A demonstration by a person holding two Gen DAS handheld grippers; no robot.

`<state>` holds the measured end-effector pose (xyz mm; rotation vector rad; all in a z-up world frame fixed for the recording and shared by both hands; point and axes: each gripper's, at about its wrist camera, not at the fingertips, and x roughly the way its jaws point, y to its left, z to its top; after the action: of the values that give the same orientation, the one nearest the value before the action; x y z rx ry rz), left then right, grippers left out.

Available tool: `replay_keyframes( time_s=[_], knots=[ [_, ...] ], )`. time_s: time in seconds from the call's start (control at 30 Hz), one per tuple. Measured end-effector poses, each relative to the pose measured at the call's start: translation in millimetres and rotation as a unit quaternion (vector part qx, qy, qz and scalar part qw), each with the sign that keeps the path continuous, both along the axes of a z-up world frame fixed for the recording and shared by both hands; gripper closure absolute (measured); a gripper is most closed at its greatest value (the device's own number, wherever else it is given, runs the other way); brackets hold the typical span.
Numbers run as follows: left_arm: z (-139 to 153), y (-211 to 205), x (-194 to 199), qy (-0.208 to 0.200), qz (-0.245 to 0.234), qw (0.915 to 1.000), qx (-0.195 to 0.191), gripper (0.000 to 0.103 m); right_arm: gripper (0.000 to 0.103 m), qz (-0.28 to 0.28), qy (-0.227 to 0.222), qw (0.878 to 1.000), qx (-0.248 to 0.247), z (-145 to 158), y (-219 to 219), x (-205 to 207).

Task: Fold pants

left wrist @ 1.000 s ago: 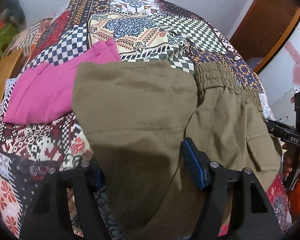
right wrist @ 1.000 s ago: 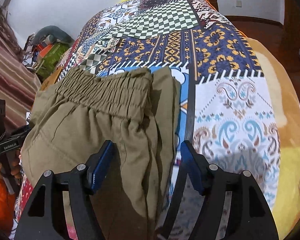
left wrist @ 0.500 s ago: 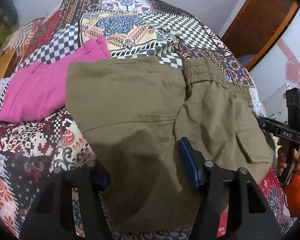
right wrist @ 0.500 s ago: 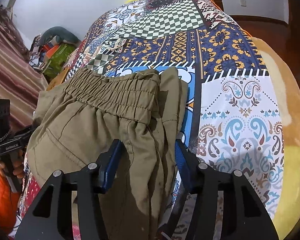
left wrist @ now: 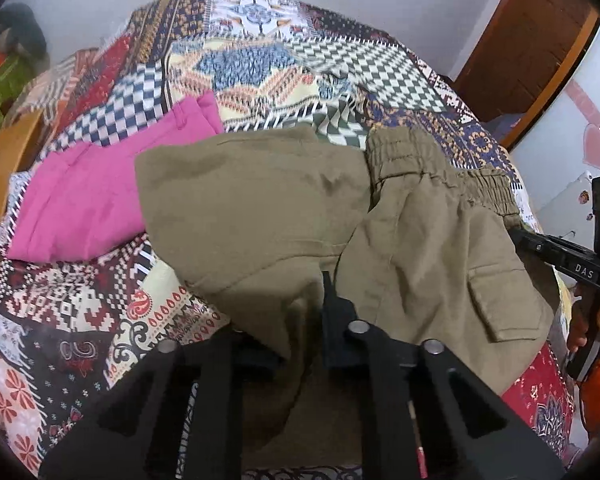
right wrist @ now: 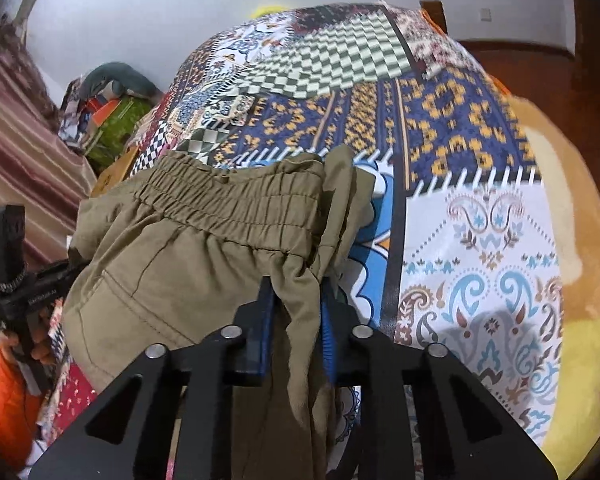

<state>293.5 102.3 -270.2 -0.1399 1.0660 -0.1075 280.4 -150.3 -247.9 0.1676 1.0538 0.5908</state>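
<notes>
Olive-green pants (left wrist: pixel 260 208) lie partly folded on a patchwork bedspread (left wrist: pixel 284 68), elastic waistband (left wrist: pixel 428 160) to the right. My left gripper (left wrist: pixel 300 320) is closing on the near edge of the pants (left wrist: pixel 300 312), cloth bunched between its fingers. In the right wrist view the waistband (right wrist: pixel 236 196) runs across the middle, and my right gripper (right wrist: pixel 296 312) is closing with its blue pads pinching a gathered fold of the pants (right wrist: pixel 300 320) below the waistband's right end. The other gripper shows at each view's edge, held by a hand in an orange sleeve.
A folded pink garment (left wrist: pixel 92 200) lies on the bed left of the pants. Clutter and a green bag (right wrist: pixel 116 124) sit beside the bed by a striped curtain (right wrist: pixel 16 148). A wooden door (left wrist: pixel 528 36) stands at the right. A yellow blanket (right wrist: pixel 572 264) borders the bedspread's right side.
Both grippers went from wide open to pinched on the olive pants. The cloth between each pair of fingers is now gathered and slightly lifted.
</notes>
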Motion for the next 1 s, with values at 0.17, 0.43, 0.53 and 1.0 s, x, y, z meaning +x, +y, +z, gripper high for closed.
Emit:
replay_keyframes(
  time_s=[0.17,0.43,0.53,1.0],
  knots=[
    [19,-6,-6,-0.025,-0.001,0.9996,0.013,0.095,0.092,-0.006,-0.027,1.000,0.003,19,0,-1],
    [54,-11,-19,-0.064,-0.007,0.9977,0.022,0.098,0.093,0.005,-0.073,0.997,-0.003,51,12,-9],
    [65,-9,-25,-0.075,-0.004,0.9969,0.024,0.098,0.093,0.011,-0.087,0.996,-0.002,62,19,-10],
    [114,32,-45,-0.125,0.034,0.9906,0.045,0.098,0.093,0.047,-0.132,0.990,0.005,102,66,-6]
  ],
)
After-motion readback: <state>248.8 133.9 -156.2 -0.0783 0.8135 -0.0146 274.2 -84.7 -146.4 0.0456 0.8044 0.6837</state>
